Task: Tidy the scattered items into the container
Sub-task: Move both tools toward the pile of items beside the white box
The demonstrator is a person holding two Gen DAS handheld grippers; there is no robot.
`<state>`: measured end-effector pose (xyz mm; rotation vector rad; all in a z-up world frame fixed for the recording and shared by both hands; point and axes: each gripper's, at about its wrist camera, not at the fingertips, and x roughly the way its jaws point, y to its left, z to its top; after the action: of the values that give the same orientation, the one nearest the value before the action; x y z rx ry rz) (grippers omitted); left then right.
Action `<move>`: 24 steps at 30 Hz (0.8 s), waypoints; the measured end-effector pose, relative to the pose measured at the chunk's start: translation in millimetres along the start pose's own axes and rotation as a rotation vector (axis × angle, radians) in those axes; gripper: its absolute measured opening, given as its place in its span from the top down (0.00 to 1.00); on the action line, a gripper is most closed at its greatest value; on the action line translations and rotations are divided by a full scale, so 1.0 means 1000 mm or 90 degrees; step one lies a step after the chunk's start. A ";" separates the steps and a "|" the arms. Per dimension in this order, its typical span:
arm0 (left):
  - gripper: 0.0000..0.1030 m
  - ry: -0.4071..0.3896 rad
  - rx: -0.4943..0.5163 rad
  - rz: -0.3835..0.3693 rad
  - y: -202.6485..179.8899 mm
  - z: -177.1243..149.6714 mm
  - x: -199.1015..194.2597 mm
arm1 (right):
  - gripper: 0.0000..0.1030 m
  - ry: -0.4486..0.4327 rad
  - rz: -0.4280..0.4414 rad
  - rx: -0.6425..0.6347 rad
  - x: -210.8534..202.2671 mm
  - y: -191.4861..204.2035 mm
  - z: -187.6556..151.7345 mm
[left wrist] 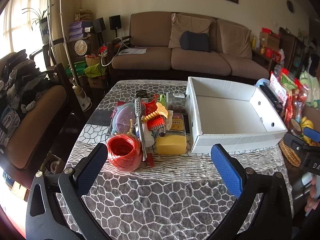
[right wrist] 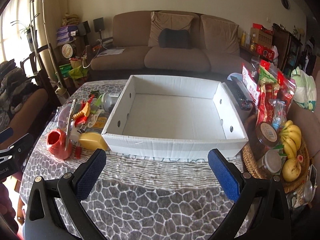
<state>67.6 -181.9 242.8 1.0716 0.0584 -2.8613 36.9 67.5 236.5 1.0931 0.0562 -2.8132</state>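
While both grippers gape empty: white cardboard box (right wrist: 176, 140) at table centre, clutter pile at its 9 o'clock.
Left gripper (left wrist: 160, 156) view: red twine ball (left wrist: 123, 153), yellow sponge (left wrist: 171, 145). Right gripper (right wrist: 157, 160) view alone: bananas (right wrist: 291, 138) in wicker basket (right wrist: 250, 164), 3 o'clock.

Both wrist views angled down over the patterned table (left wrist: 160, 200), facing the sofa (left wrist: 180, 46). Left aimed nearer the clutter; right centred on the white box (right wrist: 174, 142). Shared: box, clutter, sofa.
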 end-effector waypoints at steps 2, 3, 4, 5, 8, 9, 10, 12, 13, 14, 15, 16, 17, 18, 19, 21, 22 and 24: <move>0.00 -0.005 -0.002 -0.001 0.002 0.001 -0.009 | 0.00 0.001 0.008 0.008 -0.007 0.001 -0.001; 0.00 -0.008 -0.002 -0.001 0.003 0.000 -0.014 | 0.00 0.002 0.009 0.010 -0.010 0.002 -0.001; 0.00 -0.010 -0.001 -0.001 0.004 0.000 -0.018 | 0.00 0.001 0.009 0.012 -0.014 0.004 -0.002; 0.00 -0.013 0.000 -0.001 0.005 -0.001 -0.023 | 0.00 0.000 0.009 0.012 -0.017 0.005 -0.003; 0.00 -0.017 0.001 -0.004 0.008 -0.005 -0.034 | 0.00 -0.006 0.011 0.009 -0.028 0.009 -0.006; 0.00 -0.019 0.001 -0.004 0.010 -0.006 -0.037 | 0.00 -0.008 0.014 0.009 -0.032 0.009 -0.007; 0.00 -0.020 0.000 -0.003 0.012 -0.006 -0.040 | 0.00 -0.010 0.017 0.010 -0.035 0.011 -0.007; 0.00 -0.021 -0.004 -0.003 0.017 -0.007 -0.043 | 0.00 -0.013 0.021 0.012 -0.039 0.014 -0.007; 0.00 -0.021 -0.005 -0.002 0.020 -0.008 -0.044 | 0.00 -0.014 0.023 0.012 -0.040 0.016 -0.006; 0.00 -0.020 -0.006 -0.001 0.023 -0.009 -0.044 | 0.00 -0.015 0.025 0.009 -0.041 0.019 -0.005; 0.00 -0.019 -0.006 0.001 0.026 -0.009 -0.044 | 0.00 -0.015 0.027 0.006 -0.041 0.022 -0.005; 0.00 -0.018 -0.007 0.002 0.029 -0.010 -0.044 | 0.00 -0.016 0.029 0.003 -0.041 0.025 -0.004; 0.00 -0.017 -0.008 0.004 0.033 -0.010 -0.043 | 0.00 -0.015 0.032 0.000 -0.040 0.029 -0.004; 0.00 -0.016 -0.009 0.005 0.037 -0.011 -0.041 | 0.00 -0.014 0.035 -0.003 -0.039 0.033 -0.004; 0.00 -0.014 -0.009 0.007 0.042 -0.011 -0.040 | 0.00 -0.013 0.038 -0.005 -0.037 0.036 -0.004; 0.00 -0.010 -0.013 0.010 0.054 -0.011 -0.034 | 0.00 -0.010 0.045 -0.010 -0.033 0.043 -0.004; 0.00 -0.008 -0.017 0.012 0.061 -0.011 -0.030 | 0.00 -0.008 0.046 -0.012 -0.030 0.048 -0.003; 0.00 -0.001 -0.028 0.022 0.078 -0.012 -0.020 | 0.00 -0.003 0.053 -0.017 -0.022 0.056 -0.004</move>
<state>98.2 -257.7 246.5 1.0514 0.1019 -2.8170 62.4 14.8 249.2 1.0577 0.0455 -2.7332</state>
